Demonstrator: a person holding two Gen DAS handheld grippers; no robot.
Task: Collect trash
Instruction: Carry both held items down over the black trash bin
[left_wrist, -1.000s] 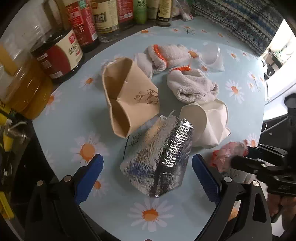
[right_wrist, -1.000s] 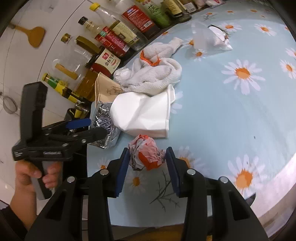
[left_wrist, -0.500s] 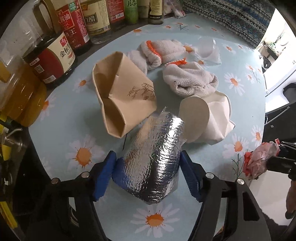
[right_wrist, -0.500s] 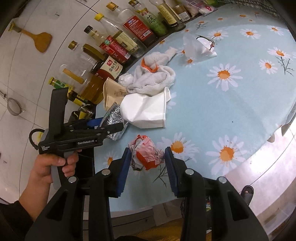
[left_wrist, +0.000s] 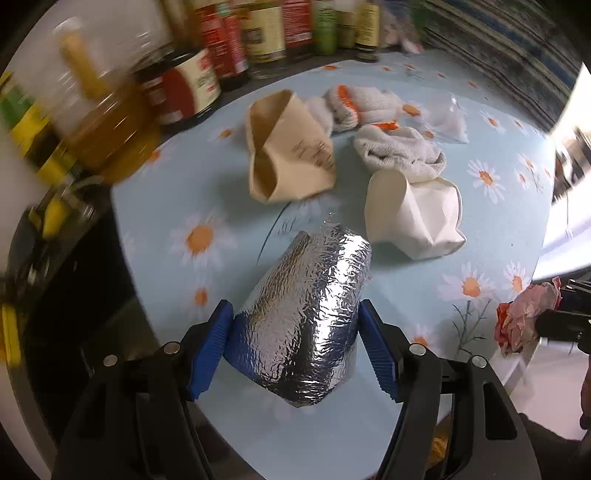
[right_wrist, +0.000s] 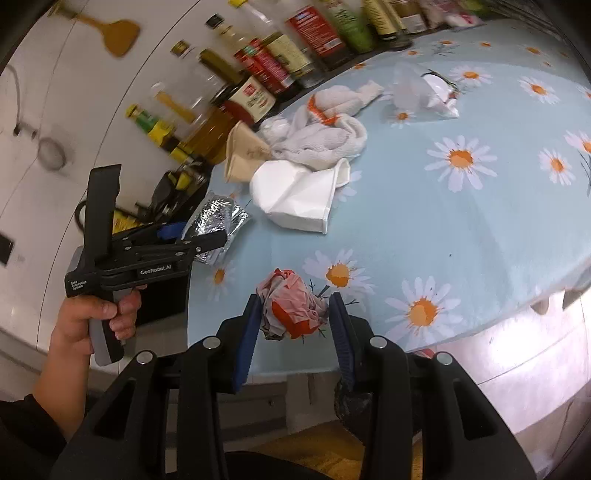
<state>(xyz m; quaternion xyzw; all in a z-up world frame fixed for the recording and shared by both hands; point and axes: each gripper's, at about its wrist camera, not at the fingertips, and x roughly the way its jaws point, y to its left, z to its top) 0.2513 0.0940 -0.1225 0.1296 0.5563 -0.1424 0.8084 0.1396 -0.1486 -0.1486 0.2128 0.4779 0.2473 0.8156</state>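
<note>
The crumpled foil packet is clamped between the blue fingers of the left gripper; each side of the packet is pressed by a pad, and its far end sticks out past the fingertips over the near edge of the desk. In the right wrist view the same packet is seen at the left edge of the desk, with the left hand wrapped round the gripper's handle.

The right gripper is closed to a narrow gap on a pink and orange paper wad, which is squeezed between its fingers just above the near edge of the desk. From the left wrist view the wad is seen at the desk's right edge, held at the tip of the black tool.

Farther in, a crushed white paper cup lies on its side, well apart from both grippers. Beside it, toward the left edge, a flattened tan paper cup lies. Behind these a pair of white gloves with orange cuffs is heaped, and a clear plastic bag lies beyond. Along the far edge a row of bottles is ranged.
</note>
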